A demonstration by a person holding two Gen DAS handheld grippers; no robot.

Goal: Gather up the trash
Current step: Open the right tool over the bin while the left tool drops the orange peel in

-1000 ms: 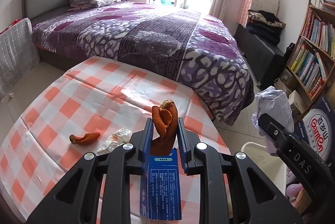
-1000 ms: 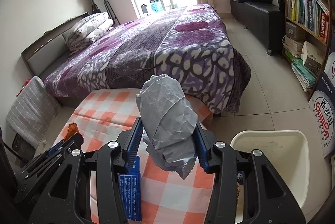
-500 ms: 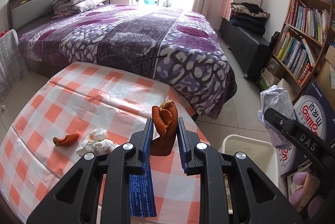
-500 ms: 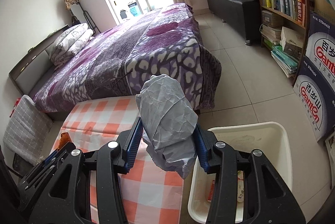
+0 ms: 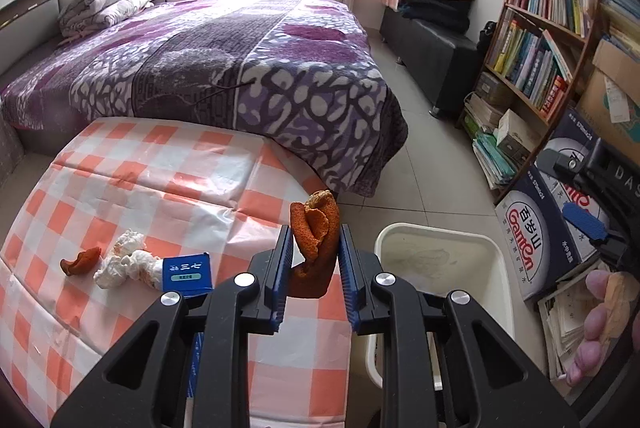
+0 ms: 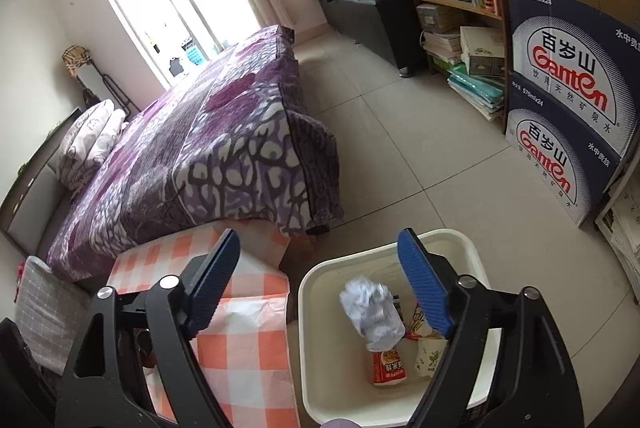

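My left gripper (image 5: 313, 260) is shut on an orange peel (image 5: 316, 248) and holds it above the right edge of the checkered table (image 5: 132, 188), beside the white trash bin (image 5: 440, 252). On the table lie a smaller orange peel (image 5: 80, 260), a crumpled white tissue (image 5: 128, 260) and a small blue box (image 5: 187, 274). My right gripper (image 6: 320, 284) is open and empty above the bin (image 6: 320, 368). A crumpled grey paper ball (image 6: 372, 312) lies in the bin among snack wrappers (image 6: 390, 368). The right gripper's fingers (image 5: 584, 224) show at the left view's right edge.
A bed with a purple blanket (image 5: 248, 68) stands behind the table. A bookshelf (image 5: 536, 28) and blue Ganten cartons (image 6: 568, 116) stand at the right, with stacked papers on the tiled floor (image 6: 440, 164).
My right gripper moved over the bin, opened and let the grey paper ball drop in. My left gripper carried the orange peel to the right, toward the bin.
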